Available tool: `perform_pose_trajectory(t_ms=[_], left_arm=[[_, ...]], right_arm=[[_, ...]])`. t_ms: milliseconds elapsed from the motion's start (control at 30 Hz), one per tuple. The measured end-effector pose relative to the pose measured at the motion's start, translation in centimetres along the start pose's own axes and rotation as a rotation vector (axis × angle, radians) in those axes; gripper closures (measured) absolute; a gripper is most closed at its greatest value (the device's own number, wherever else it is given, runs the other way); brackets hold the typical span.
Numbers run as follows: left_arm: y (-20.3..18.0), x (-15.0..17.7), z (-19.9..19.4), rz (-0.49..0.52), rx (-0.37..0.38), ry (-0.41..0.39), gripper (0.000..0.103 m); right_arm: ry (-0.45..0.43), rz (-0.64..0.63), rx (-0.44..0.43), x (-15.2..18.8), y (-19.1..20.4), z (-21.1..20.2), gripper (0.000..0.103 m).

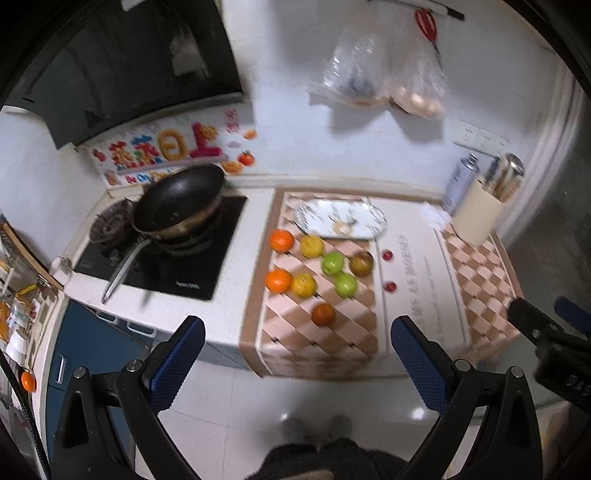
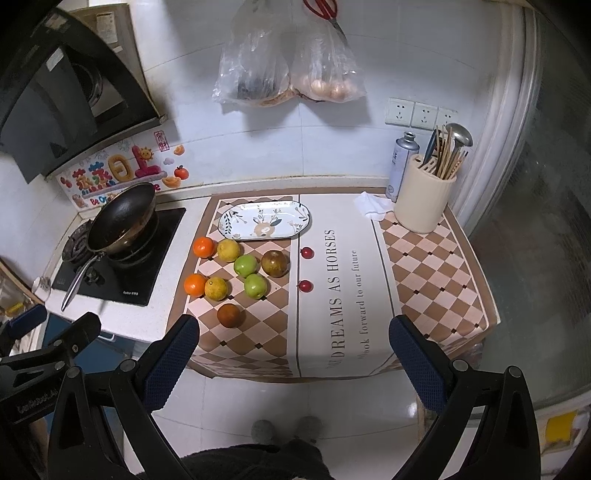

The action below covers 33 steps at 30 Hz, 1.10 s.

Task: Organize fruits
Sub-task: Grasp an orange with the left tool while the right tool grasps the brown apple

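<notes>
Both the left gripper (image 1: 297,354) and right gripper (image 2: 293,352) hang with jaws apart over the floor, near the counter. Fruits (image 2: 245,266) lie on the checkered cloth (image 2: 439,258) near the plate (image 2: 264,221). Only the right view shows wall sockets (image 2: 421,114).

A black pan (image 2: 123,218) sits on the stove (image 2: 122,258). Two clear bags (image 2: 288,62) hang on the white wall, with red scissors (image 2: 323,9) above. A cream pot of spoons (image 2: 424,199) stands beside a spray can (image 2: 400,162).
</notes>
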<state>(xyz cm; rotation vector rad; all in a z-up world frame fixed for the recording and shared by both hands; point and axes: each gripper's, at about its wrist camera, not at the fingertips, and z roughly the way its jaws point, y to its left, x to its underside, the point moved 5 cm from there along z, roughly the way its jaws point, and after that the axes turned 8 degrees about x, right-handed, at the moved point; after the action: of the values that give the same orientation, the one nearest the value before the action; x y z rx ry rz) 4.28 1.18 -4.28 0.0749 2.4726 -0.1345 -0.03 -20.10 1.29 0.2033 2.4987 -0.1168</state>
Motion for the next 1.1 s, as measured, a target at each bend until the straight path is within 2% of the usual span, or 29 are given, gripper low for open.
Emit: perform_pose_trajectory(t_ms=[100, 233, 433, 600, 800, 867, 933, 1100], left_arm=[[1.9, -1.0, 1.4, -0.013, -0.055, -0.035, 0.000], [5.3, -2.1, 4.4, -0.026, -0.120, -0.048, 0.000], [10.0, -3.0, 10.7, -0.072, -0.124, 0.037, 0.000], [12.6, -3.0, 17.8, -0.159, -0.092, 0.196, 0.000], [14.3, -1.3, 28.2, -0.328, -0.023, 0.449, 0.001], [14.6, -0.6, 31.4, -0.408, -0.005, 0.529, 0.009], [14.7, 0.1, 34.0, -0.483, 0.026, 0.588, 0.014], [13.9, 1.1, 39.3, -0.586, 0.063, 0.691, 0.015]], right_arm=[[-0.001, 0.039, -0.039, -0.1, 0.5, 1.2, 0.000], [0.054, 0.088, -0.086, 0.1, 1.4, 4.8, 0.000], [0.150, 0.120, -0.123, 0.9, 3.1, 12.3, 0.000], [0.232, 0.143, -0.138, 0.6, 4.1, 19.2, 0.000], [0.327, 0.146, -0.162, -1.6, 4.7, 28.7, 0.000], [0.367, 0.125, -0.163, -2.6, 5.1, 32.5, 0.000], [0.410, 0.106, -0.173, -3.1, 5.5, 35.4, 0.000], [0.512, 0.066, -0.207, -4.1, 6.9, 42.8, 0.000]])
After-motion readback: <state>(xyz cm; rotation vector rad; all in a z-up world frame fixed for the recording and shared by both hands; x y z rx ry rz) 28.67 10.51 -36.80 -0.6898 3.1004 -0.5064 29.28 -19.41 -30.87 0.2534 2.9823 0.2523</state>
